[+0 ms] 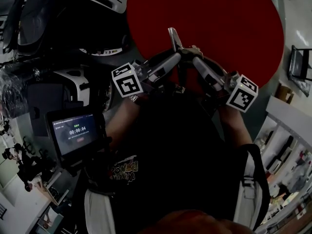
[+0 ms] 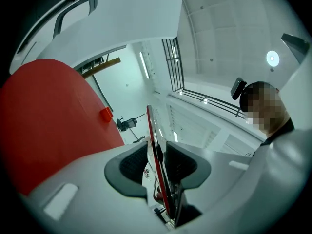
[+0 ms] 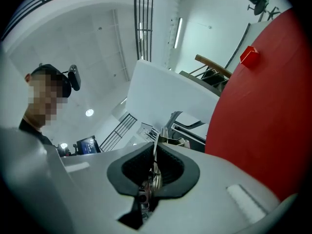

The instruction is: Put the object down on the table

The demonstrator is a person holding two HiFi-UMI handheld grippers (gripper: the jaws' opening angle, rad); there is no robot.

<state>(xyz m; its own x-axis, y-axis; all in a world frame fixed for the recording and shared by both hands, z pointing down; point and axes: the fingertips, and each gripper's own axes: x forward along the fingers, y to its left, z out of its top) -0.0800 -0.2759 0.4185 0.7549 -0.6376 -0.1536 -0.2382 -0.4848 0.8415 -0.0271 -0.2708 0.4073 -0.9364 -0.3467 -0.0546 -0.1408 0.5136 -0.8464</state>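
Note:
A thin flat object (image 1: 174,37) with a red edge stands on end above the near rim of the round red table (image 1: 209,23), held up between both grippers. My left gripper (image 1: 178,57) comes at it from the left and is open. In the left gripper view the flat object (image 2: 155,145) stands edge-on between the pads, with a gap at the left pad. My right gripper (image 1: 196,58) comes from the right. In the right gripper view the dark pads (image 3: 168,167) are closed on the object's thin edge (image 3: 157,150).
A small red block (image 2: 107,114) lies far out on the red table (image 2: 48,121). A tablet (image 1: 78,130) showing a timer sits at my lower left, with white equipment (image 1: 73,84) behind it. My dark torso fills the lower middle of the head view.

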